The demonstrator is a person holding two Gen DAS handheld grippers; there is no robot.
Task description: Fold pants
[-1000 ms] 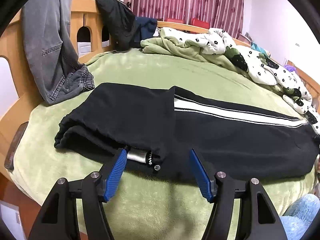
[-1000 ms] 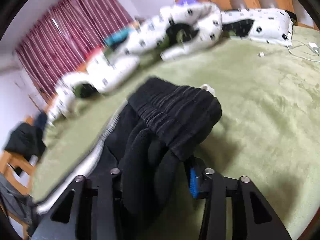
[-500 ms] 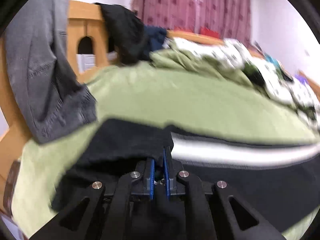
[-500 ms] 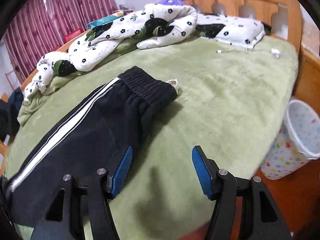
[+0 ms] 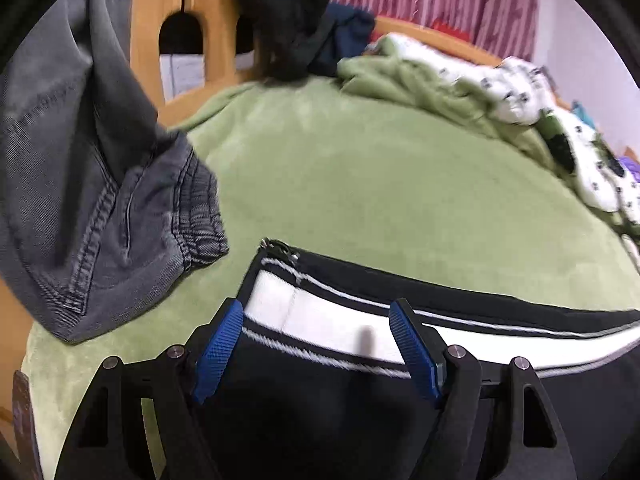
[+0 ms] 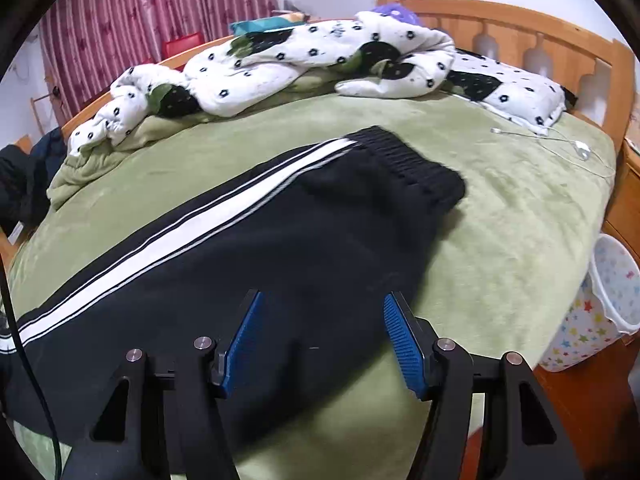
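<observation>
left gripper [image 5: 316, 344] and right gripper [image 6: 322, 336], both with jaws apart and empty, hover over the black pants [image 6: 248, 264], which lie lengthwise on the green bed [image 6: 500, 216]. leg end, apparently unfolded, sits by the left gripper. pinch both layers at the hem and carry evenly toward the waistband [image 6: 412, 160].

Black track pants [image 6: 248, 264] with white side stripe [image 6: 172, 236], laid flat lengthwise on green bed cover; ribbed elastic waistband [image 6: 408, 164] at far right end, leg cuff [image 5: 276, 272] with zip at left end; fabric looks doubled leg-on-leg, edges blurred
</observation>
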